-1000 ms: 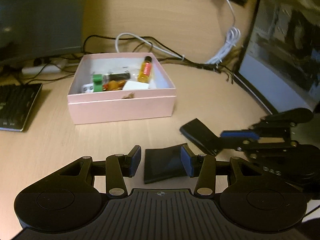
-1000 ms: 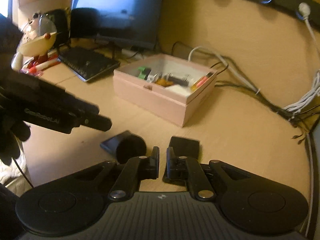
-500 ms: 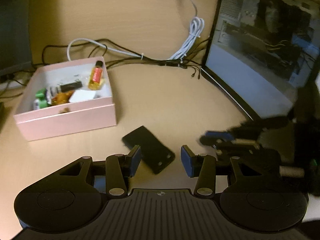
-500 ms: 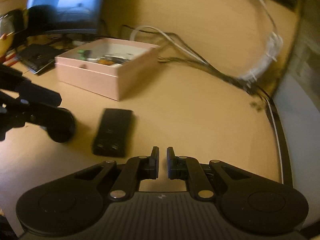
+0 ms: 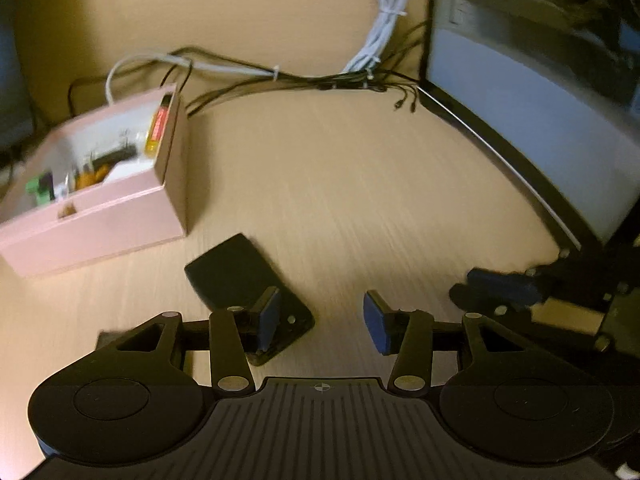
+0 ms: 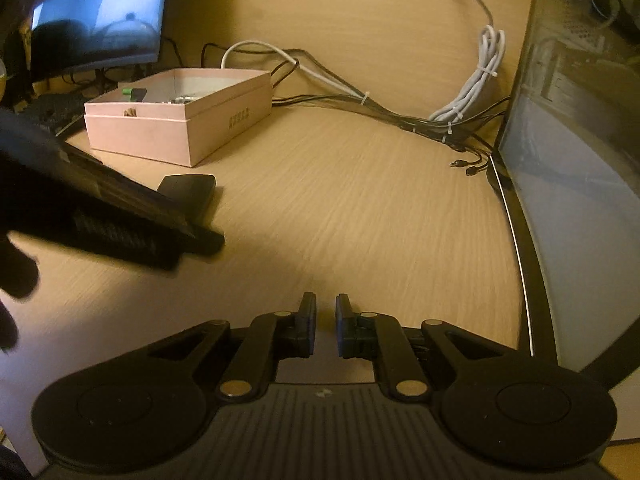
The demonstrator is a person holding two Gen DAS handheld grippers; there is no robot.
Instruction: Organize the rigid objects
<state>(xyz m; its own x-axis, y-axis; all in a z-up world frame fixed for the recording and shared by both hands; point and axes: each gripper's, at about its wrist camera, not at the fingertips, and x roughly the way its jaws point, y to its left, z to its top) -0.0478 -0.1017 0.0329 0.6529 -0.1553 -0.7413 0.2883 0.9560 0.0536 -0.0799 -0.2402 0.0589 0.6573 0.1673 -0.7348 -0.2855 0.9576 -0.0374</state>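
A flat black rectangular case of hard plastic [image 5: 240, 280] lies loose on the pale wood-grain desk [image 5: 360, 200], just in front of the open pink cardboard box [image 5: 96, 232] and not touching it. Its long axis runs diagonally in the left wrist view, the far end toward the box's near corner, the near end toward the camera and partly hidden behind the left gripper's [image 5: 320, 320] left finger; which end is its front cannot be told.

The box already holds several small items, among them an amber bottle with a red label [image 5: 158, 132] and a green plastic piece [image 5: 38, 190], so part of the sorting looks done. The black case remains outside, and so judged is the piece still to go in.

The left gripper, whose jaws have just been opening, stands moderately wide over the desk with nothing between its blue pads; the case sits off to their left. The right gripper [image 6: 325, 328] is all but closed and empty, over bare desk well right of the case. A dark curved monitor [image 5: 540, 128] and bundled cables [image 5: 376, 40] border the workspace.
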